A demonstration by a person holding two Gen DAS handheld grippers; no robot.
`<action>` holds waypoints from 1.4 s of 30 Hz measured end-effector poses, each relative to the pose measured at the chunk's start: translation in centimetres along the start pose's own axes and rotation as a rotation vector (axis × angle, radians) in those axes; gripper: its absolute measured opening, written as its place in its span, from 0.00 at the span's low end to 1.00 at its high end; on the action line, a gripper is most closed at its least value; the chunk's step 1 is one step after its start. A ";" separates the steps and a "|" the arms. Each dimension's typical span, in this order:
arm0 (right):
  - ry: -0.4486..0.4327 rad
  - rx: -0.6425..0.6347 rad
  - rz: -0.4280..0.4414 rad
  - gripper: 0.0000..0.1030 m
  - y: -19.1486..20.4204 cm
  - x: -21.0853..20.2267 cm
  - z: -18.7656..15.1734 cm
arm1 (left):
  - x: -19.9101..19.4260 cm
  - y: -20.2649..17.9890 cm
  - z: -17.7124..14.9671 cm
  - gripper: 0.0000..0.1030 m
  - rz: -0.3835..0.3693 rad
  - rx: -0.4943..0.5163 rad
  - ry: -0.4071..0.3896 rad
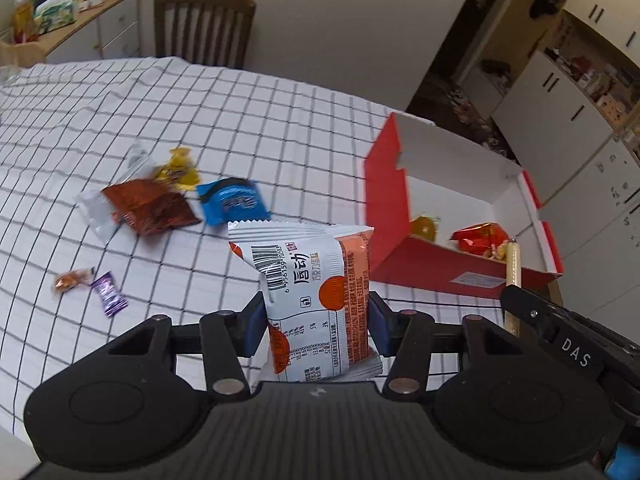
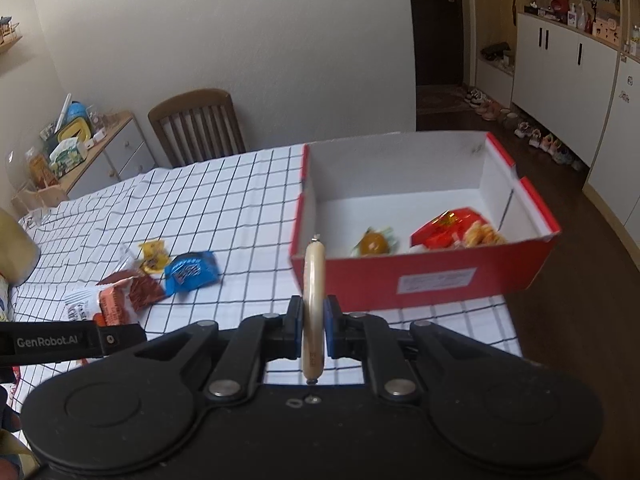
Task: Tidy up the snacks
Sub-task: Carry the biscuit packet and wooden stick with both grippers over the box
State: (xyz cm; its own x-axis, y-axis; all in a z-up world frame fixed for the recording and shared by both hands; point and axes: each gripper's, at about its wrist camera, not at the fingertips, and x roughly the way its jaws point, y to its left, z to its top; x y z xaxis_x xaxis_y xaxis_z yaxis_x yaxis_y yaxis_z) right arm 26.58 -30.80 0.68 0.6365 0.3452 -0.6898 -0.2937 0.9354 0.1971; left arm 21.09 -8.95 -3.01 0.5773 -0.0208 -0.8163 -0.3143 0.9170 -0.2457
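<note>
My left gripper [image 1: 316, 322] is shut on a white and orange snack packet [image 1: 308, 292], held upright above the checked tablecloth. My right gripper [image 2: 313, 326] is shut on a pale sausage stick [image 2: 312, 304], which stands upright between the blue pads. The red box [image 2: 424, 276] with white inside sits just ahead of the right gripper and holds an orange sweet [image 2: 374, 243] and a red packet [image 2: 446, 230]. In the left wrist view the same red box [image 1: 436, 276] lies to the right, with the sausage stick [image 1: 513, 268] at its near edge.
Loose snacks lie on the cloth: a blue packet [image 1: 232, 200], a brown packet [image 1: 148, 206], a yellow sweet [image 1: 178, 168], a purple sweet [image 1: 109, 294] and an orange sweet [image 1: 72, 279]. A wooden chair [image 1: 204, 26] stands behind the table; a cluttered sideboard [image 1: 80, 24] is at far left.
</note>
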 end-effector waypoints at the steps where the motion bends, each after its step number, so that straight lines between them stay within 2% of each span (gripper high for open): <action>1: -0.004 -0.002 -0.003 0.08 -0.4 -0.1 0.2 | 0.1 -0.7 0.2 0.49 -0.002 0.011 -0.003; 14: -0.048 -0.023 -0.017 0.08 -5.8 0.6 3.4 | 2.2 -8.1 3.8 0.49 -0.034 0.141 -0.039; 23: -0.074 -0.046 -0.024 0.08 -8.2 1.9 5.9 | 4.9 -12.2 7.6 0.50 -0.063 0.175 -0.035; 29: -0.054 -0.044 -0.020 0.08 -9.2 3.4 6.8 | 7.3 -13.8 9.6 0.50 -0.060 0.185 -0.030; 42: 0.016 -0.084 -0.006 0.08 -9.5 7.1 8.1 | 13.6 -16.2 12.9 0.50 -0.043 0.209 0.032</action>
State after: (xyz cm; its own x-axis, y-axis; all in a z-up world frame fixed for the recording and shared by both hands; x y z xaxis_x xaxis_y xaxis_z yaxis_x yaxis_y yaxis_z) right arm 39.69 -36.56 -0.46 0.6268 0.3380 -0.7020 -0.3496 0.9272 0.1344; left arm 43.71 -18.98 -3.36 0.5615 -0.0717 -0.8244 -0.1243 0.9776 -0.1697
